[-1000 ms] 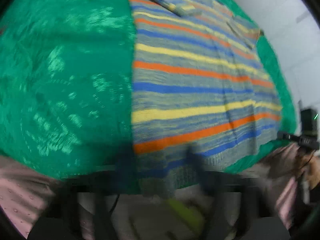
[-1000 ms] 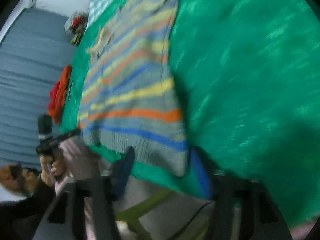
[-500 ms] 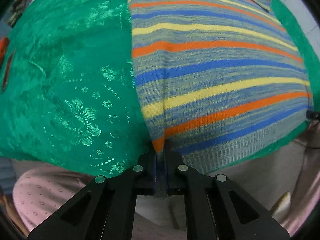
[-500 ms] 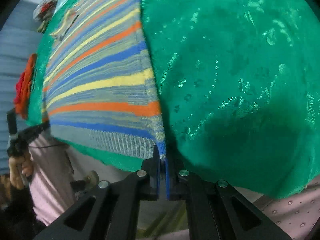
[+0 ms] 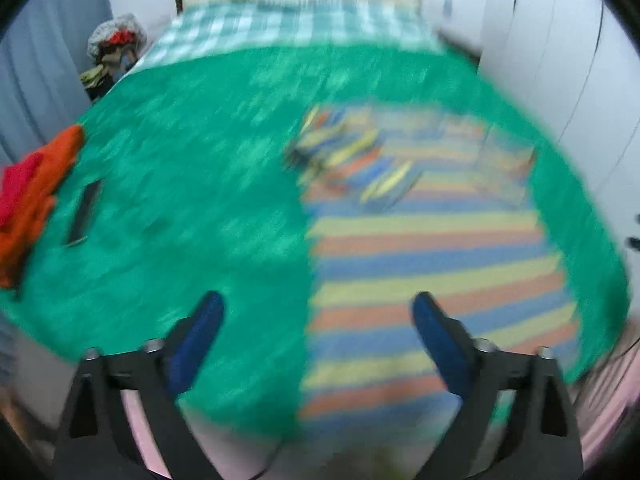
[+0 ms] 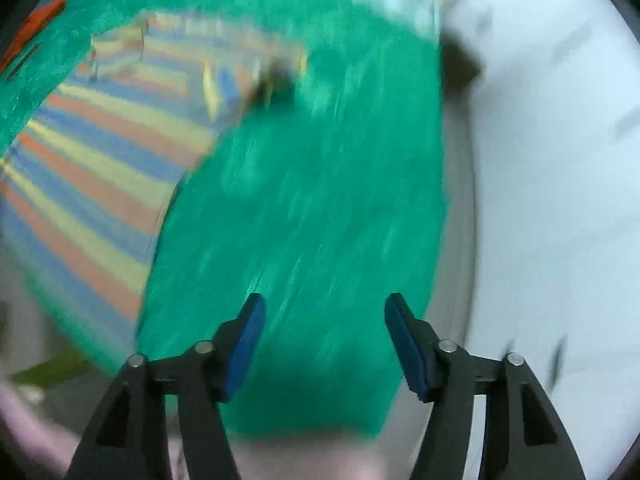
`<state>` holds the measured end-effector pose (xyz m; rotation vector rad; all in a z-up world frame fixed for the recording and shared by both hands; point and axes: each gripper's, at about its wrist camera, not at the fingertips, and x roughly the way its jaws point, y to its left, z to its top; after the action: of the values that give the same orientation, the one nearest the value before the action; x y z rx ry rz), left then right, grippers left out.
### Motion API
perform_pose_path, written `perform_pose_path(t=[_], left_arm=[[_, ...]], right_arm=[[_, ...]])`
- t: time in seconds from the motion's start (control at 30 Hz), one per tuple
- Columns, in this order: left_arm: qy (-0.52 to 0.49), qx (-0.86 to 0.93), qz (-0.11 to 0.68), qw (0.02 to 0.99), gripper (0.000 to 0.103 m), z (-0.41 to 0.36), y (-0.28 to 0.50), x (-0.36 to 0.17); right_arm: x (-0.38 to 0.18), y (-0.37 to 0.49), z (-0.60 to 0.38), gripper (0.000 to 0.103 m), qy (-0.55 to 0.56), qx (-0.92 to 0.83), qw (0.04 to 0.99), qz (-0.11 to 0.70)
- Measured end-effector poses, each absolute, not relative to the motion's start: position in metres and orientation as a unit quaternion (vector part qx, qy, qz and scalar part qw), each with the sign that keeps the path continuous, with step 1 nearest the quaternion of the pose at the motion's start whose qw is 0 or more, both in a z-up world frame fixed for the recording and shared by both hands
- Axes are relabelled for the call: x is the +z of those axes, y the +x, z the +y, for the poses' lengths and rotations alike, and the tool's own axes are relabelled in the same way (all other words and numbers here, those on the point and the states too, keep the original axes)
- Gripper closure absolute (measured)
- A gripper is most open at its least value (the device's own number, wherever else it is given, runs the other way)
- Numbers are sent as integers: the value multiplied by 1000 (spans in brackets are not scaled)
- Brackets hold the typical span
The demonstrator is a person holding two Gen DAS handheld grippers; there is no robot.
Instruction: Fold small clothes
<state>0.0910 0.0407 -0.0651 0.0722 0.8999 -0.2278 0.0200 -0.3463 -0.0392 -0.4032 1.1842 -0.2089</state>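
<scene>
Striped sweater (image 5: 432,264), banded yellow, orange, blue and grey, lies flat on the green bedspread (image 5: 192,184), sleeves folded in at twelve o'clock. Left hand-held gripper (image 5: 318,312) and right hand-held gripper (image 6: 324,312) have just spread, holding nothing.

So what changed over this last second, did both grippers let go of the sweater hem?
Yes. Half a second ago each gripper pinched a hem corner of the sweater; the left gripper and right gripper have just opened with nothing between their jaws, and both pulled up and back. The sweater stays spread on the green cover; the orange clothes are unmoved.
</scene>
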Motion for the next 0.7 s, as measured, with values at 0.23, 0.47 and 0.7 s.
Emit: perform_pose_path(t=[0.23, 0.47, 0.7], left_arm=[[84, -126, 495, 856, 3, -63, 112, -196], [98, -131, 441, 882, 0, -60, 89, -192], [92, -127, 442, 883, 0, -49, 92, -197]], right_arm=[[-87, 155, -300, 41, -108, 82, 876, 462], [-181, 226, -295, 86, -50, 96, 841, 529], [-107, 161, -500, 99, 205, -122, 879, 413]])
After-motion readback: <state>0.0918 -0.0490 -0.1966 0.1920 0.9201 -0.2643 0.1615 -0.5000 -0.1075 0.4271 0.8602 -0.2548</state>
